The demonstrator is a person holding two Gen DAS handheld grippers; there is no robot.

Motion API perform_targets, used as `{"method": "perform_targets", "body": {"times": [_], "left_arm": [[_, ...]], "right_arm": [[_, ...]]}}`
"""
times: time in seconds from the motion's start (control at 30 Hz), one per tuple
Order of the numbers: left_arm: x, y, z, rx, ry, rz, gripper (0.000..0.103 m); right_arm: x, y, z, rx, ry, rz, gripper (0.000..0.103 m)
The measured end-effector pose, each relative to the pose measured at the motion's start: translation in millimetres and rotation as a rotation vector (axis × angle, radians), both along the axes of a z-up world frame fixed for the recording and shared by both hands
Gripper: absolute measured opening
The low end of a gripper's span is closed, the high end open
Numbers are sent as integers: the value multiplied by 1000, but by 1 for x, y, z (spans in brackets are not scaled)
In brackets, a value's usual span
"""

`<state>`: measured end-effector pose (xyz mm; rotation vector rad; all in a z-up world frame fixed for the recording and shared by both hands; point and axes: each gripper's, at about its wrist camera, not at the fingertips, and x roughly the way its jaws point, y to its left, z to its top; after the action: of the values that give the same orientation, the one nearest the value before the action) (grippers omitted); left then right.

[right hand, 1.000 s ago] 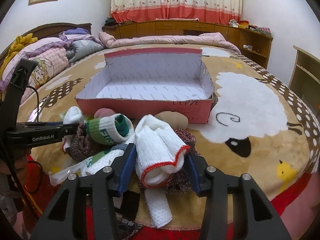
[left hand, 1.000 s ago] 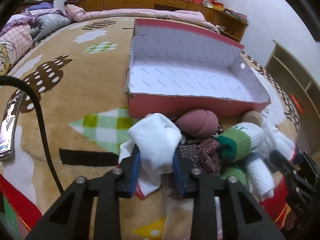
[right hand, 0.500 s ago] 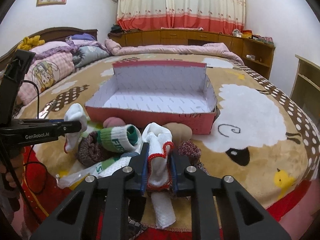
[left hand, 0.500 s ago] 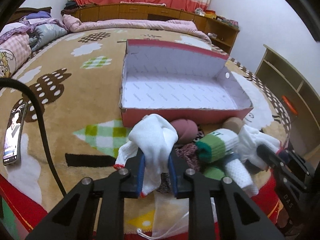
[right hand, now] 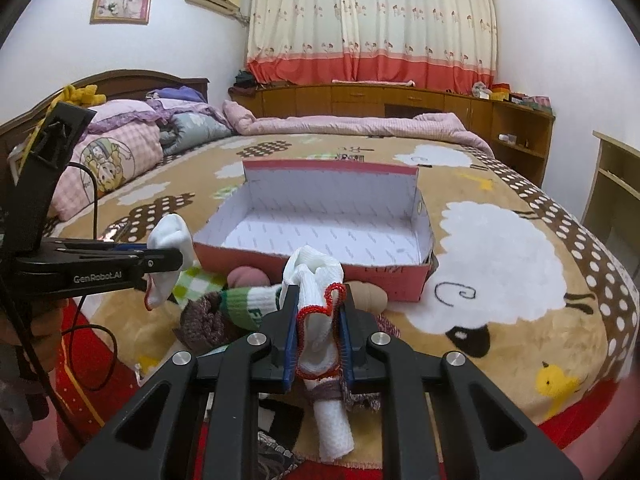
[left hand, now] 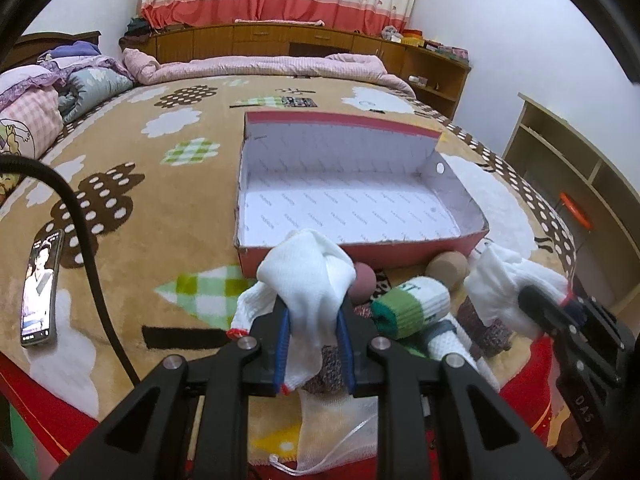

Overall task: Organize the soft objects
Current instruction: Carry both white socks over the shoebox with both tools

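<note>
Two white socks are clamped above the bedspread (left hand: 132, 216) before the empty pink shoebox (left hand: 360, 250). Left gripper (left hand: 313, 354) pinches a bunched white sock (left hand: 308, 280); right gripper (right hand: 318, 344) squeezes a red-trimmed sock (right hand: 316, 308). Remaining rolled socks (left hand: 412, 308) are partly hidden.

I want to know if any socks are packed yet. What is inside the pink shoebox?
The pink shoebox holds nothing visible: only its white printed lining shows in both views. Its near wall hides a thin strip of floor just behind it.
</note>
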<state>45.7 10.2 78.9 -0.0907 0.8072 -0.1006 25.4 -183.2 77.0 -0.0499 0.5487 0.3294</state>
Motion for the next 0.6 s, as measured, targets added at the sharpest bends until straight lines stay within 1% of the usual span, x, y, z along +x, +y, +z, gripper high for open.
{"method": "perform_targets", "body": {"times": [0.3,0.6], "left_arm": [[6,-2,19,6,-34,-5,22],[18,-6,34,8,-67,-21,22]], "right_arm": [[4,1,15,-9,-33,10,18],[15,0,25,-14,-43,2,18]]}}
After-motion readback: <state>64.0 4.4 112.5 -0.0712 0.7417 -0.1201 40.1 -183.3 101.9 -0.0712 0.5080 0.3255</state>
